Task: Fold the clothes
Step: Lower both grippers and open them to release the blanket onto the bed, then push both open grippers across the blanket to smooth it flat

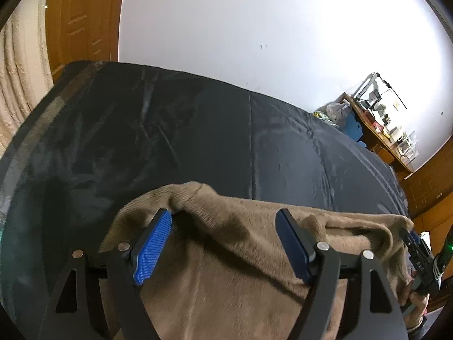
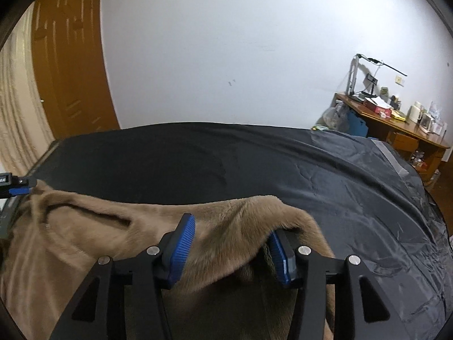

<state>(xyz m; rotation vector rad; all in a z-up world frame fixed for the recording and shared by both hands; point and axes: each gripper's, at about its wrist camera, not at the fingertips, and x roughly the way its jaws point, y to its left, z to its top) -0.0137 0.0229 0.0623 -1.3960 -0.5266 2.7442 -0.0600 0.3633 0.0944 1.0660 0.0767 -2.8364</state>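
left gripper (image 1: 223,243) is angled forward and slightly down over the brown fleece garment (image 1: 226,269), fingers spread wide with the plush fabric lying between them and a raised fold touching the left blue pad (image 1: 153,246); nothing is clamped. right gripper (image 2: 230,250) is held in a like pose at the garment's right corner (image 2: 263,209), fingers apart, a hump of fleece bulging up between the pads. the garment lies on the near part of the bed (image 2: 254,153), its far edge rumpled and lifted in ridges. beyond it the dark, slick, creased bed cover runs bare to the white wall (image 2: 226,42). a wooden door (image 2: 70,56) stands far left; a cluttered wooden worktop (image 2: 396,124) far right.
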